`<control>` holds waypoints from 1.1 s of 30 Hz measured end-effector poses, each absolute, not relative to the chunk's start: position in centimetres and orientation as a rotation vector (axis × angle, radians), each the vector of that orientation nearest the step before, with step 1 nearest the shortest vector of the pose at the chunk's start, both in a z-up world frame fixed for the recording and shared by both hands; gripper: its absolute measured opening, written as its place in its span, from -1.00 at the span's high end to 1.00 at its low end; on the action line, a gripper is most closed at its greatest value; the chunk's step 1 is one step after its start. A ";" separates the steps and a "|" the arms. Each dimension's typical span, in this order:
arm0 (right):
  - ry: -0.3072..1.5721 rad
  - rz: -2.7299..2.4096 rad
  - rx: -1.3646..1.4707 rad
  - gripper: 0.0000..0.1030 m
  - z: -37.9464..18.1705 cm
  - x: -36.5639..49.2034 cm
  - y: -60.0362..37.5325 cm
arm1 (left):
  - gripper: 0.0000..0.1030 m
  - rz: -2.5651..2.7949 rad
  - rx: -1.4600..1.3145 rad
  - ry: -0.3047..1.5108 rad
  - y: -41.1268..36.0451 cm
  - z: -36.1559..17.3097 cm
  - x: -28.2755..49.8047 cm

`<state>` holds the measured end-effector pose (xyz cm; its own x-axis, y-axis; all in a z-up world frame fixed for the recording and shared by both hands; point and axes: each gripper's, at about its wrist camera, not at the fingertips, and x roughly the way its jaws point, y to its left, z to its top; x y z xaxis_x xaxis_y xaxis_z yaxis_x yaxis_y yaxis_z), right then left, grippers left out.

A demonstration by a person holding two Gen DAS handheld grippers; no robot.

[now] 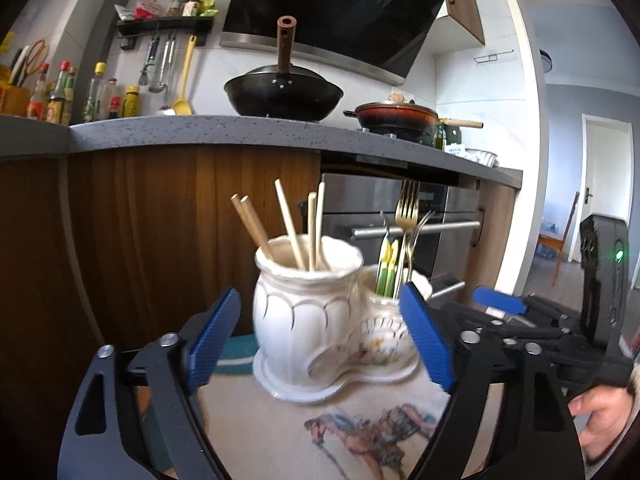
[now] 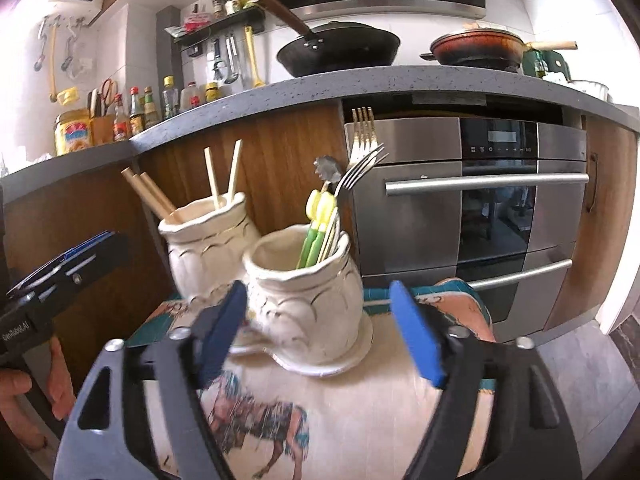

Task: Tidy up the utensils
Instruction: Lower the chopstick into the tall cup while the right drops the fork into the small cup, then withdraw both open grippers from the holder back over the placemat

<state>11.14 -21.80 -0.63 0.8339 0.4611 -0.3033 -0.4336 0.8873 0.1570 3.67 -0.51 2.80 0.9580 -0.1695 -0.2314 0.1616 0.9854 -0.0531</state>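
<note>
A white ceramic double-pot holder (image 1: pixel 312 320) (image 2: pixel 304 300) stands on a printed cloth. Its left pot holds several wooden chopsticks (image 1: pixel 288 228) (image 2: pixel 218 178). The right pot holds forks (image 1: pixel 408 208) (image 2: pixel 362 148) and green-and-yellow handled utensils (image 1: pixel 388 268) (image 2: pixel 318 220). My left gripper (image 1: pixel 320 336) is open, its blue pads standing either side of the holder without touching it. In the right wrist view my right gripper (image 2: pixel 324 332) is open too, its pads flanking the right pot with gaps on both sides. Neither gripper holds anything.
The cloth (image 2: pixel 360 408) with a horse print covers a small table. Behind are wooden cabinet fronts (image 1: pixel 160 240), a steel oven (image 2: pixel 480 208), and a grey counter (image 1: pixel 240 130) with a black wok (image 1: pixel 284 96), a red pan (image 2: pixel 476 46) and bottles. A hand (image 1: pixel 600 412) grips the other tool.
</note>
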 end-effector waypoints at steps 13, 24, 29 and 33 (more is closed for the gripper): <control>0.309 0.409 0.010 -0.90 -1.4 7.8 -22.9 | -0.90 -0.042 0.024 0.293 0.5 -0.1 -0.2; 0.226 0.402 -0.028 -0.90 -1.9 7.0 -22.6 | -0.90 0.013 0.023 0.258 0.5 -0.3 -0.6; 0.246 0.392 -0.045 -0.90 -2.0 7.2 -22.2 | -0.90 0.033 0.025 0.281 0.5 -0.5 -0.1; 0.251 0.396 -0.047 -0.90 -2.0 7.3 -22.0 | -0.90 0.026 0.037 0.272 0.3 -0.4 -0.3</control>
